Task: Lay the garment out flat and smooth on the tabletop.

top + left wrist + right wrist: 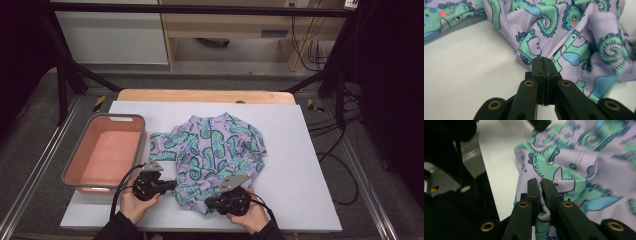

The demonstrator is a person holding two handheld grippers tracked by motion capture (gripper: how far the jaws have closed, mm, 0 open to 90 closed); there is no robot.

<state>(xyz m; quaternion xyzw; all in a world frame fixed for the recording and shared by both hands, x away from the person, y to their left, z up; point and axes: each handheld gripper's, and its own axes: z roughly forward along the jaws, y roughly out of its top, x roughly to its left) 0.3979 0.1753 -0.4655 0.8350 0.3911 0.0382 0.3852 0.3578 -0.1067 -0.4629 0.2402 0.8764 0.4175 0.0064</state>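
A lilac garment (215,150) printed with green and blue seahorses lies crumpled on the white board (300,160). My left gripper (172,185) sits at its near left edge. In the left gripper view the jaws (543,61) are shut flush, tips against the hem of the garment (579,37), and I see no cloth between them. My right gripper (207,202) is at the near edge of the garment, pointing left. In the right gripper view it (540,182) is shut on a bunched fold of the garment (579,170), which shows between the jaws.
A pink basin (115,118) with a grey rim stands at the left of the board, close beside the left hand. The wooden table edge (205,96) runs behind the board. Bare board lies right of the garment. Black frame legs and cables stand around the table.
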